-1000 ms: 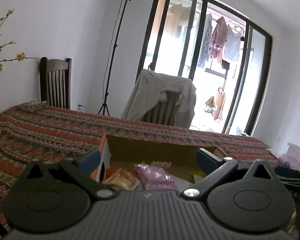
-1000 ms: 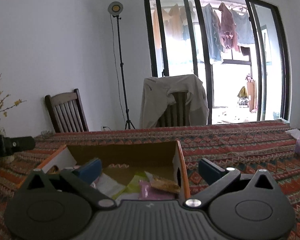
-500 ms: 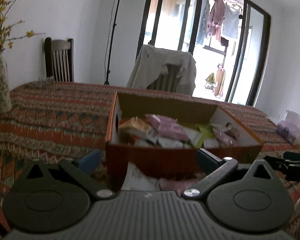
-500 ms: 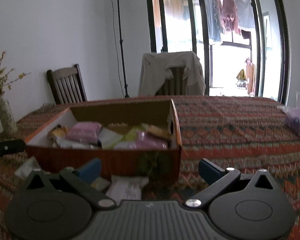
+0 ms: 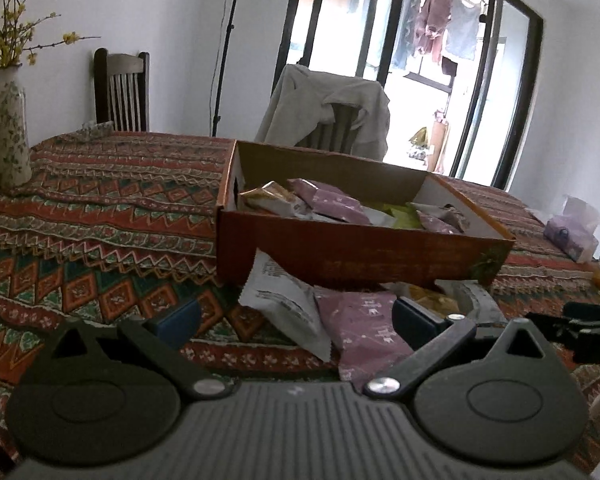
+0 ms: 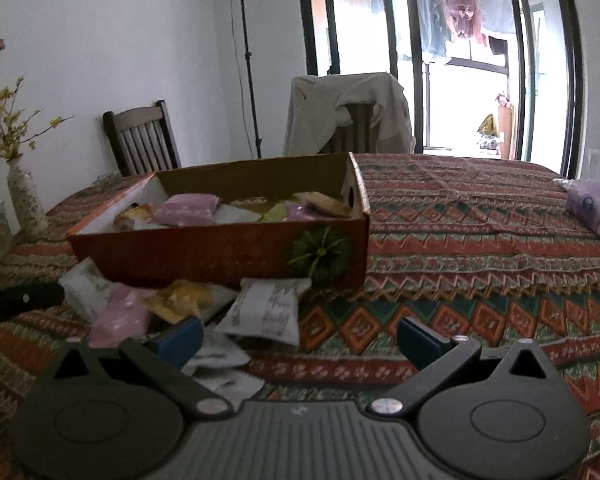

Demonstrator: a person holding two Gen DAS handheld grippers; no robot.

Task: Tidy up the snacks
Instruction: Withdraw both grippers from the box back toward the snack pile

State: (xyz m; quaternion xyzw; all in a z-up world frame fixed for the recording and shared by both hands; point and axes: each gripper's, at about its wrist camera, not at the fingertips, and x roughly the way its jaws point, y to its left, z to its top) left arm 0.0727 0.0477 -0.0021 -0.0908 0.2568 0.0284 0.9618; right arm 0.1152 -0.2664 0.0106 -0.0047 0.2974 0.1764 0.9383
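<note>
Right now your left gripper [image 5: 296, 318] hangs low over the table with its blue-padded jaws spread wide and nothing between them. Just ahead of it a white foil snack packet with grey print [image 5: 280, 304] and a mauve snack packet with pale motifs [image 5: 366, 330] lie side by side on the red, green and orange zigzag-patterned tablecloth [image 5: 100, 224]. Your right gripper [image 6: 300, 338] is likewise spread apart and empty, above a loose heap of packets: a white pillow-shaped packet with dark lettering [image 6: 266, 312], a yellow crinkled packet [image 6: 182, 300] and a pink packet [image 6: 120, 320]. The heap sits against the near wall of the orange cardboard box with a green pumpkin printed on its corner [image 6: 220, 252]. Inside the box more mauve, yellow and green packets lie piled loosely. Further left a tall floral ceramic vase holding yellow-blossomed twigs [image 5: 9, 128] stands on the cloth. Beyond the table are a dark wooden slat-back chair [image 5: 122, 92], a second chair draped with a beige jacket [image 5: 332, 108], and dark-framed glass doors with laundry hanging outside [image 5: 428, 32].
</note>
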